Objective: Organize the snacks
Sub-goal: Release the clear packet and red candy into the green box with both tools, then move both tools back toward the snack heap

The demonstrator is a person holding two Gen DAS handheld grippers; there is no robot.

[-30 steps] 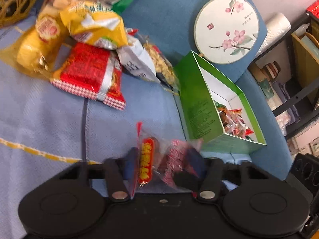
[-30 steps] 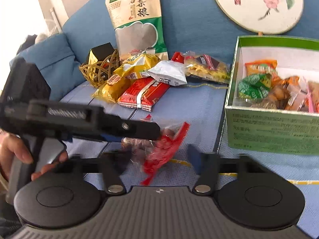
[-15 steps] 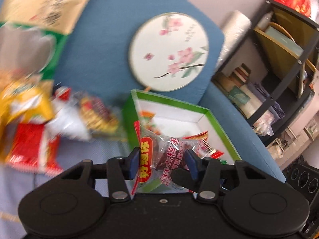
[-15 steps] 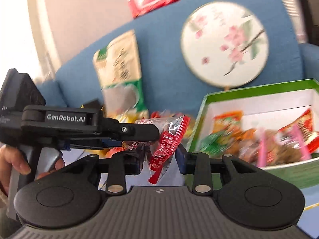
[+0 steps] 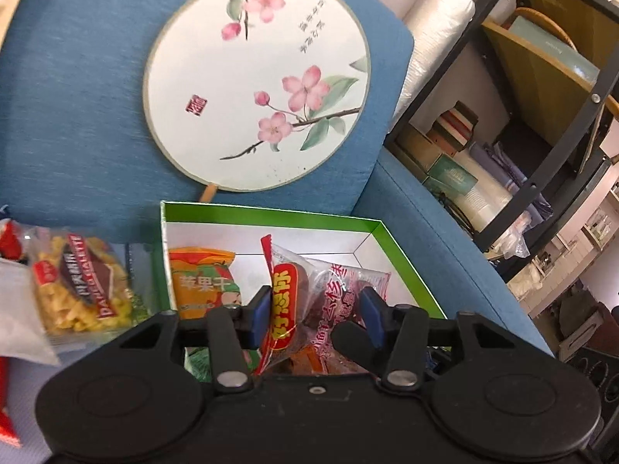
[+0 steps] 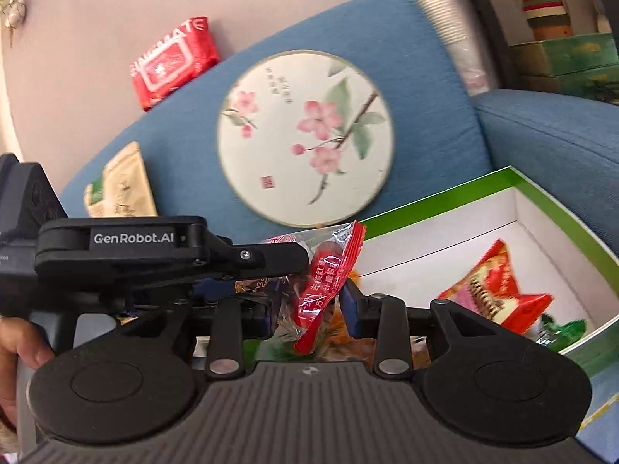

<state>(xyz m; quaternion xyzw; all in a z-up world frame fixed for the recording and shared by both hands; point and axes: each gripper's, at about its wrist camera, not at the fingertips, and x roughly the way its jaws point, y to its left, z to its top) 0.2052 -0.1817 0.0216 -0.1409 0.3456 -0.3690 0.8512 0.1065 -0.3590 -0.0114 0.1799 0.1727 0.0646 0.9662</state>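
Note:
My left gripper (image 5: 315, 315) is shut on a clear snack packet with red edges (image 5: 305, 301) and holds it over the open green box (image 5: 271, 214). The box holds an orange packet (image 5: 203, 278) and other snacks. My right gripper (image 6: 307, 309) is shut on a red-edged clear candy packet (image 6: 329, 274), above the box's left end (image 6: 445, 197). The left gripper's body (image 6: 154, 247) lies across the right wrist view, just left of that packet. A red and orange packet (image 6: 495, 290) lies in the box.
A round painted fan (image 5: 255, 81) leans on the blue sofa back (image 5: 69, 77). A bag of yellow snacks (image 5: 77, 290) lies left of the box. A metal shelf (image 5: 541, 96) stands to the right. A red packet (image 6: 174, 62) sits on top of the sofa back.
Both grippers have lifted their packets off the sofa seat and carried them right, over the green box. The right gripper closed on its packet.

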